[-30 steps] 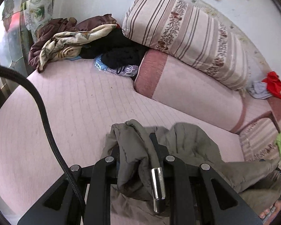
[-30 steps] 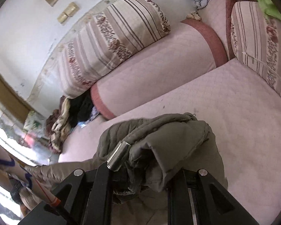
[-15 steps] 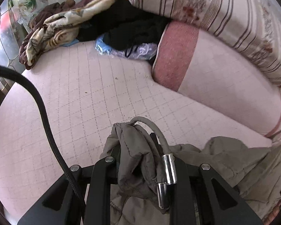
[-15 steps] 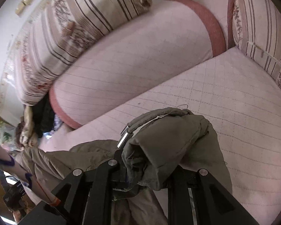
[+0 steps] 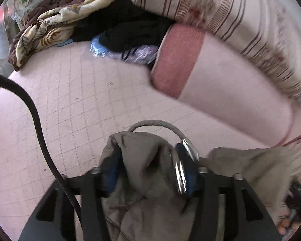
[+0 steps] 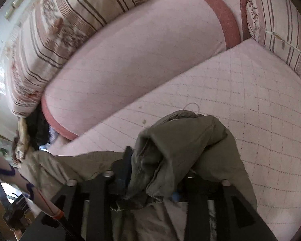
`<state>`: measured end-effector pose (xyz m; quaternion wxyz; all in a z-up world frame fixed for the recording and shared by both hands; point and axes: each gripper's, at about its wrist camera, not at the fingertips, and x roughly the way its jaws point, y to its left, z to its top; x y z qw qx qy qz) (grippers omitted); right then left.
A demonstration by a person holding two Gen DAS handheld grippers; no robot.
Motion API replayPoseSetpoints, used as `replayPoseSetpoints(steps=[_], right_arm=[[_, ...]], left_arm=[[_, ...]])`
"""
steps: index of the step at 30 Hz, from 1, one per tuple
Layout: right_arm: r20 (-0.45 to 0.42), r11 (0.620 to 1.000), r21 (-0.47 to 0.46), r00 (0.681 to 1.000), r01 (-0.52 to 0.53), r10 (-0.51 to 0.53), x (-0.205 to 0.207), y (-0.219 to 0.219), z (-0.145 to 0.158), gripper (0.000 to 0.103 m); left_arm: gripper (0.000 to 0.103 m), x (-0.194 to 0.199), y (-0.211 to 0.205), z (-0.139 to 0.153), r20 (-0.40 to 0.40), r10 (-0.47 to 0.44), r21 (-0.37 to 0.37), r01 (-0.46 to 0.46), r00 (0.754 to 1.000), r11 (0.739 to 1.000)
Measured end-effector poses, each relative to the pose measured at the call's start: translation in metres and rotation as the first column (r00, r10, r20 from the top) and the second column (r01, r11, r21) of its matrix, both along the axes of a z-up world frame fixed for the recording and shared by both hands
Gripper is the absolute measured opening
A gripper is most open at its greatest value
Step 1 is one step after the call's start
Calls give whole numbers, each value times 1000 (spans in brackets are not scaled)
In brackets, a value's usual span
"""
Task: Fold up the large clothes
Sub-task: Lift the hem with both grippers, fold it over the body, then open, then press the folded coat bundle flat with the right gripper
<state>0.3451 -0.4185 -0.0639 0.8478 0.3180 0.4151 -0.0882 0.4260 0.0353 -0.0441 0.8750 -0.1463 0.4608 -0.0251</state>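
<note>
So, quick status from my end:

Left gripper (image 5: 148, 166): clenched on a bunch of the olive jacket (image 5: 142, 160), at 6 o'clock in its view.

Right gripper (image 6: 156, 178): clamped on another bunch, also 6 o'clock.

Jacket: slung between both, over the pink quilted bed (image 5: 74, 100).

Long axis: runs gripper to gripper, I'd say.

Progress: early; no flat fold yet.

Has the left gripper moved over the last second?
Yes. The left gripper, shut on the jacket, moved forward toward the pink bolster, which looms larger.

pink quilted mattress (image 5: 74, 100) | striped bolsters (image 6: 56, 30) | heaped blankets (image 5: 50, 24) | white wall (image 6: 2, 4)
</note>
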Motion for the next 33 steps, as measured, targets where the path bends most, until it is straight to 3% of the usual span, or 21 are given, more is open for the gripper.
replayPoseSetpoints(steps=[1,3,9,15,20,23,26,28,33], right_arm=[[26,1000,4,1000,9,-9,-5,0,7,76],[86,996,-54,995,65,-60,-19,1,26,89],[145,978,-205,989,25,5,-50,31,81,86],[142,944,-274,963,-183,228,-68,117,97,76],[70,860,-398,925,-318,374,-53,204,66,76],[8,820,-482,935,-308,356,-28,229,35,73],[-35,807,-516,949,-287,315,1,231,9,73],[-64,815,-508,956,-277,285,18,222,-8,74],[-85,900,-384,978,-208,190,52,182,-54,78]], left_arm=[[63,-5,4,9,22,-2,-23,2,1000,1000],[66,-17,10,32,65,-19,-61,23,998,998],[69,-72,15,83,144,-50,-65,60,988,996],[72,-160,9,68,165,-78,-49,88,983,995],[72,-202,-2,20,125,-103,9,103,987,995],[72,-211,-4,-7,106,-114,27,112,988,993],[72,-212,-4,-24,113,-118,64,111,987,992],[72,-209,-1,-31,119,-112,82,103,987,991],[72,-202,10,-40,122,-97,75,88,988,993]])
